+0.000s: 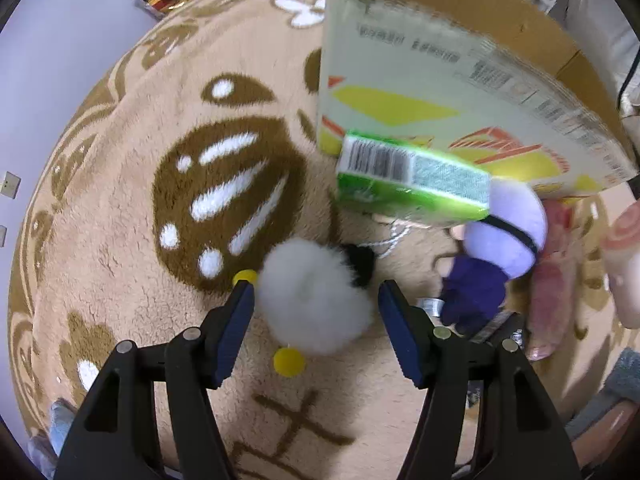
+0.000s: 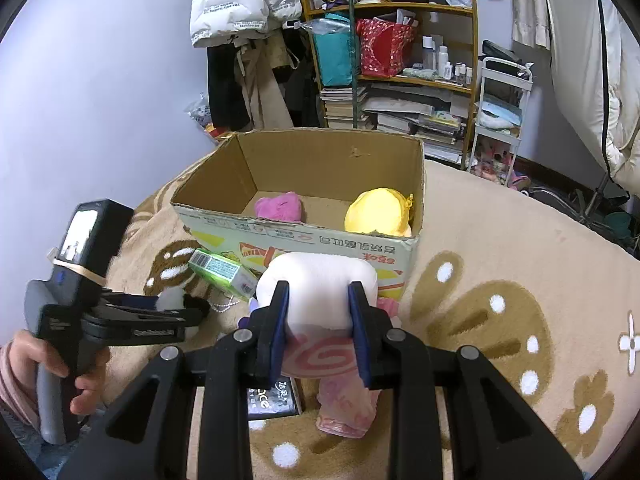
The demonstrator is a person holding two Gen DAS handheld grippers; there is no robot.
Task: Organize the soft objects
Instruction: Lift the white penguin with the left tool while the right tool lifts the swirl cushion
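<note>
A white fluffy plush (image 1: pixel 316 304) with yellow feet and a black end lies on the beige rug. My left gripper (image 1: pixel 316 292) points down over it, open, with the plush between the blue pads; the right pad stands clear of the fluff. In the right wrist view, my right gripper (image 2: pixel 319 292) is shut on a white and pink plush (image 2: pixel 316 276) with a pink swirl, held up in front of the cardboard box (image 2: pixel 296 224). Inside the box lie a pink plush (image 2: pixel 278 206) and a yellow plush (image 2: pixel 378 212). A purple and lilac plush (image 1: pixel 508 236) lies by the box.
A green packet (image 1: pixel 412 176) leans against the box's printed front wall (image 1: pixel 420 80). A black packet (image 2: pixel 272 400) lies on the rug under my right gripper. A person's hand (image 2: pixel 80 364) holds the left gripper's handle. Shelves, hanging clothes and a white trolley stand behind.
</note>
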